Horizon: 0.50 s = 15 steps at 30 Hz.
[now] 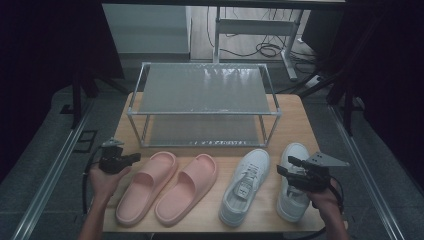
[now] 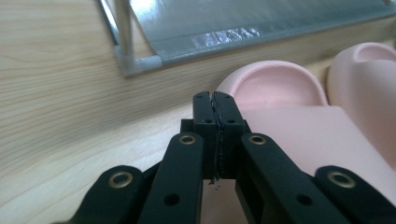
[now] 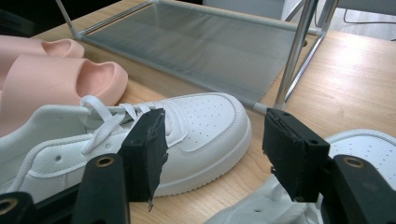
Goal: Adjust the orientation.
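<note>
Two pink slippers [image 1: 145, 187] [image 1: 187, 186] lie side by side at the table's front left, toes toward the rack. To their right lie two white sneakers [image 1: 245, 185] [image 1: 292, 185]. My left gripper [image 1: 134, 159] hovers just left of the left slipper's toe, its jaws pressed together with nothing between them [image 2: 215, 100]; the slipper's strap [image 2: 275, 86] lies just beyond the tips. My right gripper [image 1: 286, 169] hangs over the right sneaker, open and holding nothing [image 3: 217, 140]. The left sneaker [image 3: 205, 121] lies ahead of its pads.
A two-tier metal rack [image 1: 205, 87] with grey mesh shelves stands at the back of the wooden table [image 1: 292, 115]. Its lower shelf [image 2: 252, 23] lies close behind the shoes. A desk frame and cables [image 1: 265, 47] sit on the floor beyond.
</note>
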Each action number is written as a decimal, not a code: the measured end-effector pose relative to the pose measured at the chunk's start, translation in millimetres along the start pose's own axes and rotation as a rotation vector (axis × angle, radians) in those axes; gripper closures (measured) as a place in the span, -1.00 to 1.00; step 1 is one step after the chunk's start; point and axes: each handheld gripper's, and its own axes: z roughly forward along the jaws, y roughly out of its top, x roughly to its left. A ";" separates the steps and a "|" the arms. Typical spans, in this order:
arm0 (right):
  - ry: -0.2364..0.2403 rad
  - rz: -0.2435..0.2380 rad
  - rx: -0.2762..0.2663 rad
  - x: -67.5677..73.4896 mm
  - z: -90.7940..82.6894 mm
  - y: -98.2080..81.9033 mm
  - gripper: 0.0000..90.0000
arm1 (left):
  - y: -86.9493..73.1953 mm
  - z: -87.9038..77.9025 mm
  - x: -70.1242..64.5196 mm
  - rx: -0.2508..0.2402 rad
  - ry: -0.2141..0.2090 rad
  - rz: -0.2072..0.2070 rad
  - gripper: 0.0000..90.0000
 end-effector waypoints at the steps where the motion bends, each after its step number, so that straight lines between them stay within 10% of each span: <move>1: -0.002 0.002 -0.003 0.0 -0.9 0.1 -0.10 | -3.0 -7.1 -0.3 -0.015 0.004 0.002 0.99; 10: -0.004 -0.008 -0.016 3.8 -3.3 2.1 -0.10 | -33.2 -59.1 -17.7 -0.110 -0.009 0.042 0.95; 15: -0.001 -0.014 -0.012 5.0 -2.4 2.3 -0.10 | -53.5 -69.6 -40.4 -0.132 -0.031 0.062 0.56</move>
